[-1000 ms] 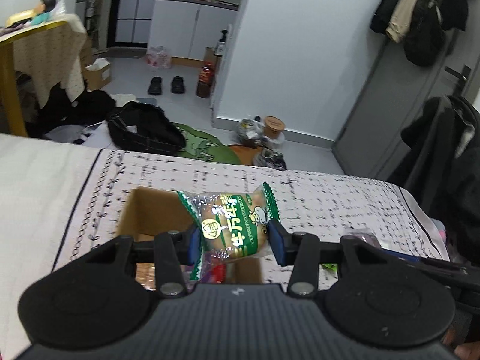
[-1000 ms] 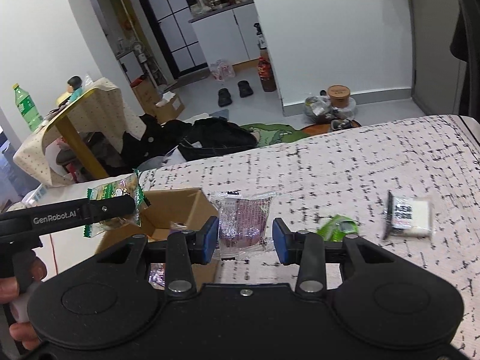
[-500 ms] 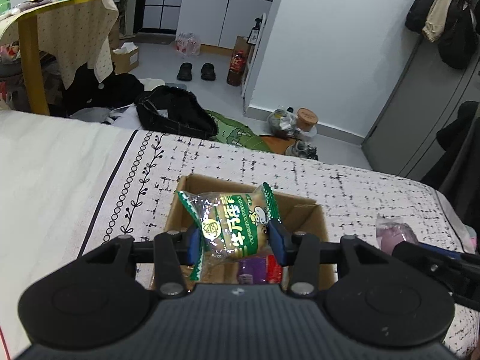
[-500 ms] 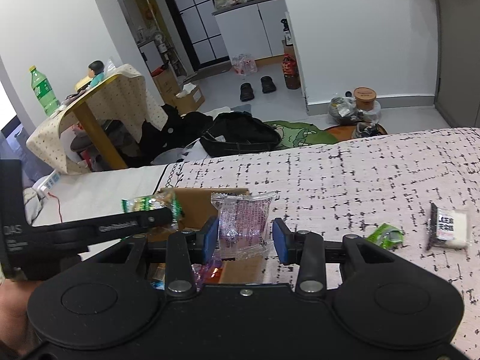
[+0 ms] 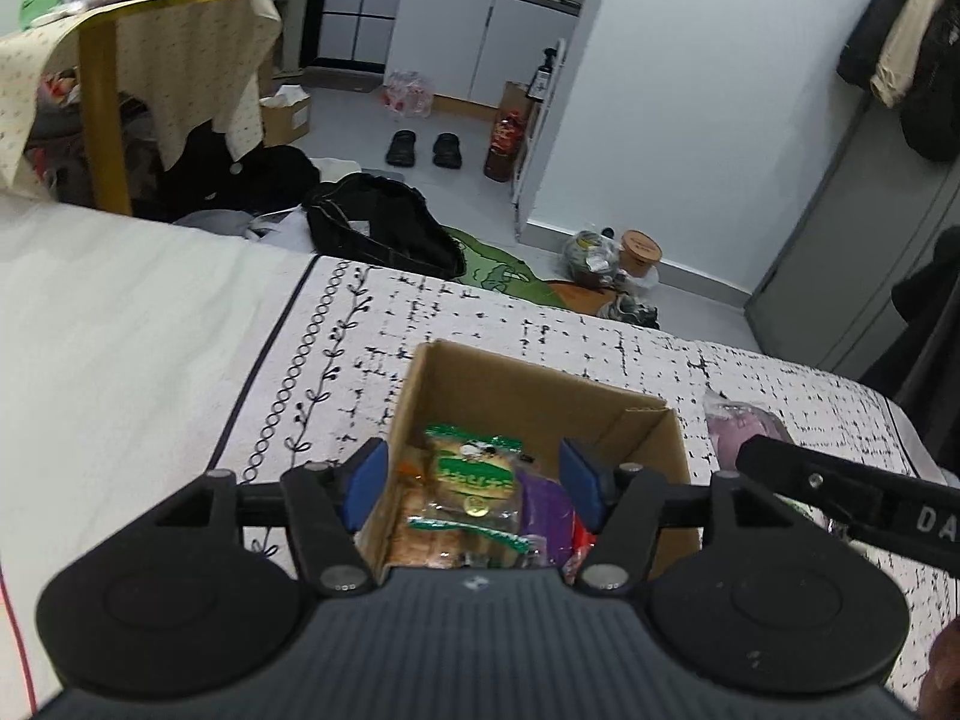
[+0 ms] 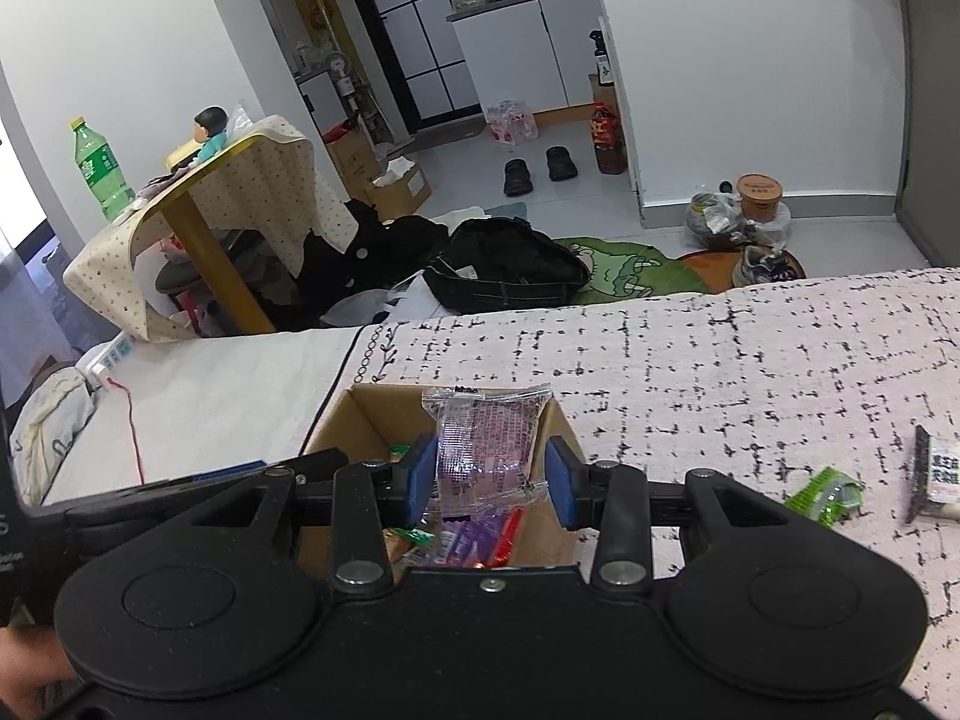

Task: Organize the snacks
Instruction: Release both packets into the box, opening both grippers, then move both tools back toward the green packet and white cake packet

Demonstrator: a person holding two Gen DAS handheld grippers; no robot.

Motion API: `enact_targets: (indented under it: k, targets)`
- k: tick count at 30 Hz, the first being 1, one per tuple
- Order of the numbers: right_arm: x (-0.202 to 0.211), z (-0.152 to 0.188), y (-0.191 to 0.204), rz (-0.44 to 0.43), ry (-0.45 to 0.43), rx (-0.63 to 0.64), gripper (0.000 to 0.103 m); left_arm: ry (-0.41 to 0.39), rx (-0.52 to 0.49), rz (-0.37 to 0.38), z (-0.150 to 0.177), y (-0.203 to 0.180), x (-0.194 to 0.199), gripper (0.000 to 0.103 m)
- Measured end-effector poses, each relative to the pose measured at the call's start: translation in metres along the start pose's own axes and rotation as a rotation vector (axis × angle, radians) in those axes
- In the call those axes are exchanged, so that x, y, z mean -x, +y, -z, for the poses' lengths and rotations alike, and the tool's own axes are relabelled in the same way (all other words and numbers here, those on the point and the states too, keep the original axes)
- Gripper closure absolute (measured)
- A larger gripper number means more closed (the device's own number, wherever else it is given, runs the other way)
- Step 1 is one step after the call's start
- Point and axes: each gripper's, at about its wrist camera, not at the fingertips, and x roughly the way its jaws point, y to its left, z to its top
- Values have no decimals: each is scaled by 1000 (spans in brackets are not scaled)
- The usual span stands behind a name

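A brown cardboard box point(image 5: 534, 396) point(image 6: 360, 420) stands on the patterned bed cover and holds several snack packs. My left gripper point(image 5: 474, 489) is open above the box. The green bun pack point(image 5: 474, 480) lies in the box, free of the pads. My right gripper point(image 6: 487, 480) is shut on a clear purple snack pack point(image 6: 486, 444) and holds it over the box's right part. That pack also shows in the left wrist view point(image 5: 744, 426), to the right of the box.
A green wrapper point(image 6: 825, 492) and a white and black packet point(image 6: 936, 474) lie on the cover to the right. The bed's far edge drops to a cluttered floor with a black bag point(image 6: 504, 267). A draped side table point(image 6: 210, 192) stands at the left.
My left gripper has opened and the green bun pack has dropped into the box. My right gripper has moved left with the purple pack, over the box.
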Motion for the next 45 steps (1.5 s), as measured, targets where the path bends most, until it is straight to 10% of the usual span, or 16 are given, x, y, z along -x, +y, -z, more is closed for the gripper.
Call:
enact_targets:
  k: [12,16,45]
  targets:
    - [-18,-11,-1,-60,25,-67,62,-7,54,-17,0,17,16,32]
    - [-16,-12,-2,-101,6,-75,45,-4,68,-27,2,22,14,30]
    - [52,18,-97,71,13,-154,14,0,-75,46,13,-68,13,6]
